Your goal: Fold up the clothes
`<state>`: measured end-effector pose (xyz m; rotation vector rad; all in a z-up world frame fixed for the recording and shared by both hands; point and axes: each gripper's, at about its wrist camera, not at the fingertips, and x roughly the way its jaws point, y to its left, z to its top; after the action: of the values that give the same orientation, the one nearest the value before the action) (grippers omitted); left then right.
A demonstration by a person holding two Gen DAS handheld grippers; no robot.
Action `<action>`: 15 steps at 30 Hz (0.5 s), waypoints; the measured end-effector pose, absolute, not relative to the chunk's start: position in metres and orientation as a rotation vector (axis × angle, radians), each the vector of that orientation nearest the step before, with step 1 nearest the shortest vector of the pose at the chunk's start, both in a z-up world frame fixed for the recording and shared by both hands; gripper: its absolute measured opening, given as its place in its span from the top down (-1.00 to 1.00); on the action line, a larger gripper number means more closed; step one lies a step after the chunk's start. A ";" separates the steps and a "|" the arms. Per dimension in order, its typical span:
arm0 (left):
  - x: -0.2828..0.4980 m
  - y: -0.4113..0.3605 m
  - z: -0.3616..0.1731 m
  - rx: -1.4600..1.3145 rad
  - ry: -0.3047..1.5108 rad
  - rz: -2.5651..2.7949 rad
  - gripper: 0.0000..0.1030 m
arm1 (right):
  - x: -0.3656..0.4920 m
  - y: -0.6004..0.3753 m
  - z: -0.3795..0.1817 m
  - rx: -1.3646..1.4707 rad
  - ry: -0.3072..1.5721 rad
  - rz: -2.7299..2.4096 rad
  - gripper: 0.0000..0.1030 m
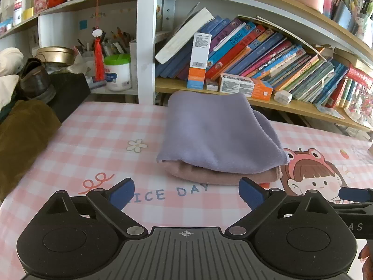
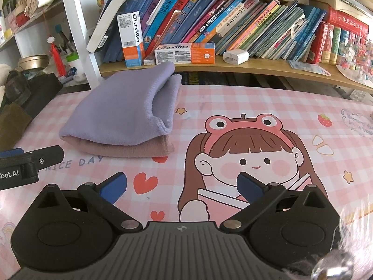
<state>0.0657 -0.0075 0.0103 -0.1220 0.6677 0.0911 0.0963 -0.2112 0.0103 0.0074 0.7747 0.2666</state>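
Both of my grippers hang with their jaws spread wide and holding nothing: my left gripper [image 1: 186, 193] low over the near edge of the desk [image 1: 93, 140], above the printed words "NICE DAY", and my right gripper [image 2: 181, 186] just beside it, over the cartoon girl [image 2: 247, 154] on the pink checked cover. Beyond my blue fingertips [image 1: 122, 193], towards the desk's far edge and apart from both grippers, the folded clothes lie stacked: a purple garment [image 1: 219, 135] resting on top of a pink garment [image 1: 223, 176]. At the desk's left edge sits a brown cloth [image 1: 21, 135]. Behind the far edge, a shelf [image 2: 233, 68] carries leaning books [image 2: 233, 18], toothpaste boxes [image 2: 184, 53] and a white charger [image 2: 235, 56].
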 end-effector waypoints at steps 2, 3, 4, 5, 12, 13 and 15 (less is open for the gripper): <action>0.066 -0.008 0.010 -0.122 0.668 0.090 -0.90 | 0.097 -0.211 0.010 0.007 0.777 0.266 -0.98; 0.066 -0.008 0.010 -0.122 0.669 0.089 -0.90 | 0.097 -0.211 0.009 0.006 0.779 0.265 -0.98; 0.066 -0.008 0.009 -0.122 0.669 0.089 -0.90 | 0.097 -0.211 0.009 0.006 0.780 0.265 -0.98; 0.066 -0.008 0.009 -0.123 0.672 0.090 -0.90 | 0.097 -0.211 0.009 0.007 0.782 0.265 -0.98; 0.066 -0.009 0.006 -0.127 0.683 0.092 -0.90 | 0.098 -0.210 0.008 0.005 0.788 0.267 -1.00; 0.067 -0.009 0.006 -0.128 0.686 0.093 -0.90 | 0.099 -0.210 0.008 0.004 0.788 0.267 -1.00; 0.068 -0.009 0.005 -0.127 0.692 0.094 -0.90 | 0.099 -0.209 0.007 0.002 0.791 0.266 -1.00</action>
<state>0.0677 -0.0085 0.0045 -0.1274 0.6917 0.0936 0.0995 -0.2094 0.0073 0.0024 0.7912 0.2662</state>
